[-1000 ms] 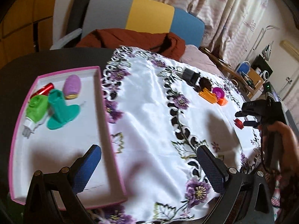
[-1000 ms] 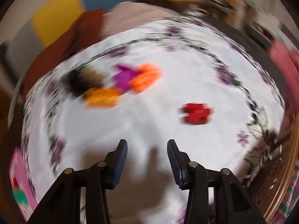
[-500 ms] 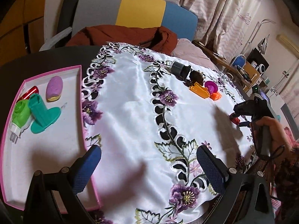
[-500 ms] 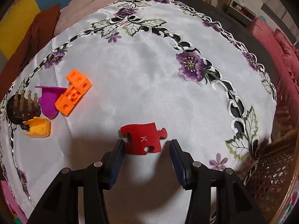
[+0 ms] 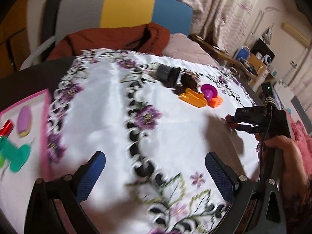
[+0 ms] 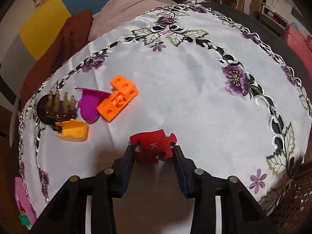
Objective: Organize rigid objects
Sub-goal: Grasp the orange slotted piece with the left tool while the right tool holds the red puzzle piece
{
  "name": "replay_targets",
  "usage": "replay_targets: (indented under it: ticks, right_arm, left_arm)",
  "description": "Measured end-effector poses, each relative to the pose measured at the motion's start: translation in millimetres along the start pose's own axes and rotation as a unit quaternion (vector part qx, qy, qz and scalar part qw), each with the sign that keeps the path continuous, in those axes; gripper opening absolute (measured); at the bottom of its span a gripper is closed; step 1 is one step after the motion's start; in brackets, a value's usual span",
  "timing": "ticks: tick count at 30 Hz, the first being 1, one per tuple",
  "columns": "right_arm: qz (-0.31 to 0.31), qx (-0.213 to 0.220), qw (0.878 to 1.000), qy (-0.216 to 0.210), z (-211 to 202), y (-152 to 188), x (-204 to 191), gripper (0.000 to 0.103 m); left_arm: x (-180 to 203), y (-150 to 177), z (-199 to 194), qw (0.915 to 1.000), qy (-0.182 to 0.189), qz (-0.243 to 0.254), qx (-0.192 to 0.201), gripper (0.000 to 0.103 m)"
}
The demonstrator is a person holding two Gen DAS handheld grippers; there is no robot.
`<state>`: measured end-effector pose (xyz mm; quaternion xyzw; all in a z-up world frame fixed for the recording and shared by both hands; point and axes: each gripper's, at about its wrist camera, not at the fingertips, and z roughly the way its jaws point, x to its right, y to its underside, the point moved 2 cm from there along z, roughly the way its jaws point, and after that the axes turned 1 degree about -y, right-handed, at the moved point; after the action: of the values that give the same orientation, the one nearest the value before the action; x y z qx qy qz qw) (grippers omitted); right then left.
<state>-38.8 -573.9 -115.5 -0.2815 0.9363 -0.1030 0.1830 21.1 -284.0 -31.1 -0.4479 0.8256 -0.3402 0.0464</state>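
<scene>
A red puzzle piece [image 6: 152, 146] marked K lies on the white flowered cloth [image 6: 185, 89]. My right gripper [image 6: 154, 151] points steeply down over it; its jaws are closing and both pads touch the piece's sides. The left wrist view shows that same gripper [image 5: 233, 122] at the red piece [image 5: 230, 119], held by a hand [image 5: 284, 156]. My left gripper [image 5: 156, 167] hovers open over the cloth with nothing between its fingers. At far left, the pink tray [image 5: 43, 117] holds a purple oval [image 5: 24, 123], a teal toy [image 5: 16, 156] and a red item [image 5: 6, 128].
An orange block [image 6: 117, 100], purple cup [image 6: 88, 105], brown bristle brush [image 6: 54, 107] and yellow-orange piece [image 6: 73, 130] sit together left of the puzzle piece. A dark cylinder [image 5: 167, 74] lies beyond them. A wicker basket [image 6: 292, 204] stands off the table's right edge.
My right gripper came down around the red puzzle piece and its jaws narrowed onto it. The left gripper swept rightward, so the tray slid toward the left edge of its view.
</scene>
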Motion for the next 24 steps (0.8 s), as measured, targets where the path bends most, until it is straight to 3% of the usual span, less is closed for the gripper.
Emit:
replay_targets:
  ticks: [5, 15, 20, 24]
  right_arm:
    - [0.017, 0.005, 1.0, -0.014, -0.3, -4.2, 5.5, 0.04]
    - [0.034, 0.021, 0.999, -0.018, -4.3, -6.8, 9.4, 0.04]
    - [0.048, 0.024, 0.998, -0.024, -4.4, -8.0, 13.1, 0.04]
    - [0.047, 0.022, 0.998, -0.027, -3.1, -7.6, 10.9, 0.04]
  left_arm:
    - [31.3, -25.1, 40.4, 0.9996, 0.006, 0.014, -0.025, 0.103]
    - [89.1, -98.7, 123.1, 0.9979, -0.045, 0.039, -0.026, 0.103]
    - [90.0, -114.3, 153.4, 0.9953, -0.08, 0.047, -0.029, 0.103]
    - [73.7, -108.9, 165.4, 0.9934, -0.094, 0.045, -0.049, 0.103]
